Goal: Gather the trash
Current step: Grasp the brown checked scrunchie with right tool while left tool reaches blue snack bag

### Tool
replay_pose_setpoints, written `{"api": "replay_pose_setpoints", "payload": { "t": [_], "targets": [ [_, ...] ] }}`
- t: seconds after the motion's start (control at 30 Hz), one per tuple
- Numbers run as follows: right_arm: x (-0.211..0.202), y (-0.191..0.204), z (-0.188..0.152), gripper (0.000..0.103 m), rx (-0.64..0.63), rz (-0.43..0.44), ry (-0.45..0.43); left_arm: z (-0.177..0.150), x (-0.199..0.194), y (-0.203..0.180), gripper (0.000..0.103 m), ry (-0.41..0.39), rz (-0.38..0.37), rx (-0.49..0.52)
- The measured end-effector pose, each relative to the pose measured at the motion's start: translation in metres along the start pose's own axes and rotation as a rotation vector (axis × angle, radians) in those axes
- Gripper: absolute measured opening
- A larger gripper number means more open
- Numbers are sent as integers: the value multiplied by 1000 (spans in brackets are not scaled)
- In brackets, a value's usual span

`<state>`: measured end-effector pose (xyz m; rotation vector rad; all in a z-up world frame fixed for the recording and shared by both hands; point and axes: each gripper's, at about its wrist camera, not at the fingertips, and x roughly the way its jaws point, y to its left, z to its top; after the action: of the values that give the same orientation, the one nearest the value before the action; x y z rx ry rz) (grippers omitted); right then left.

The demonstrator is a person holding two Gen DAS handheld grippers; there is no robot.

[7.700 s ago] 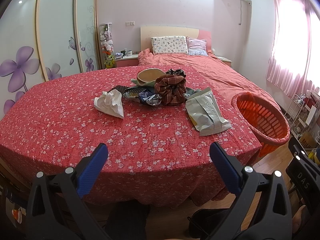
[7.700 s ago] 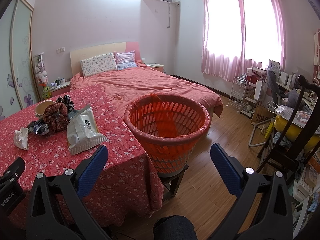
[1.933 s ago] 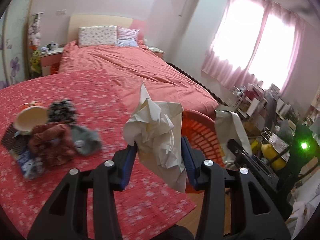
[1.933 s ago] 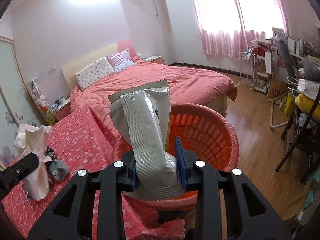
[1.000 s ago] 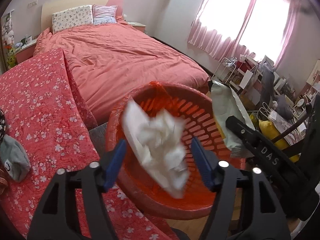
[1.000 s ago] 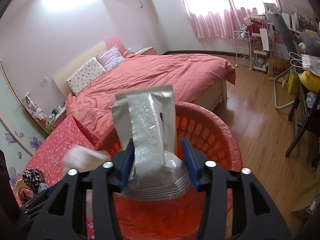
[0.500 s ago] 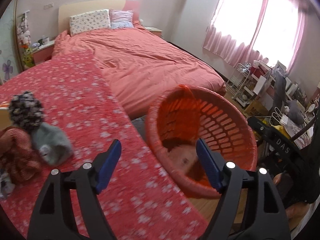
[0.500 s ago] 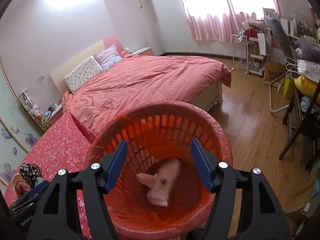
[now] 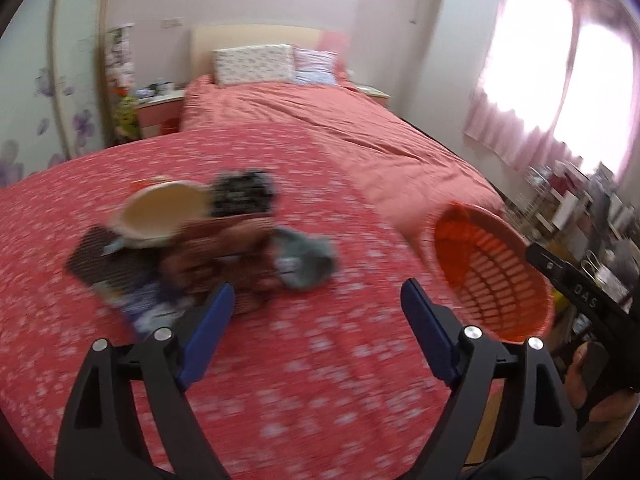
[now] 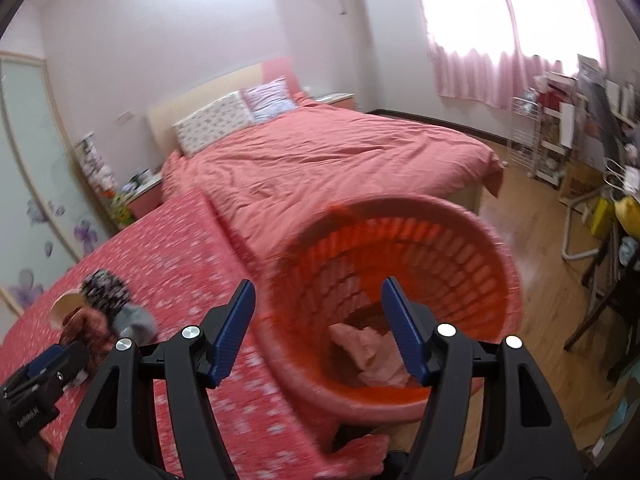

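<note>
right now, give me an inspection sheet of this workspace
surface: table under red floral cloth, bare at the near edge
job's things: orange basket beside the table, crumpled trash inside
clutter: bowl, dark and plaid cloths, grey item and wrappers heaped on the table, blurred
grippers: left tool open, jaws just widening, empty; right tool open, empty, over the basket
cables: nothing seen
surroundings: bed, pink curtains, wood floor, cluttered shelves at right

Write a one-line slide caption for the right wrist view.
Open right tongs hover empty over the orange basket, crumpled trash lying at its bottom, beside the red floral tablecloth.
</note>
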<state>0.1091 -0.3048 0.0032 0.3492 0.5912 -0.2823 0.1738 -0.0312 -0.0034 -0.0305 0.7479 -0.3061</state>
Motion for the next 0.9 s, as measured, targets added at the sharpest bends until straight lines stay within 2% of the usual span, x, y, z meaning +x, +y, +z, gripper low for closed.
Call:
{"api": "replay_pose_setpoints", "payload": {
  "t": [0.2,0.37,0.43,0.67,0.77,0.9],
  "targets": [
    [6,60,-11,65,-101,108,42,-10,-22,79,85,-12,111,-133],
    [10,109,-22,63,-187,186,63,-19,-35,126,85,-19,172,-208],
    [17,127,-26,59,-223,210,80,-22,-39,141,85,-24,193,-229],
    [41,169,-41,53,-286,258,146,-31,-44,163,85,-28,205,-256],
    [49,181,-45,51,-309,239,148,-32,-42,167,85,-20,197,-258],
    [58,191,-47,45,-302,231,164,-36,-36,165,85,-11,180,-253]
  ]
}}
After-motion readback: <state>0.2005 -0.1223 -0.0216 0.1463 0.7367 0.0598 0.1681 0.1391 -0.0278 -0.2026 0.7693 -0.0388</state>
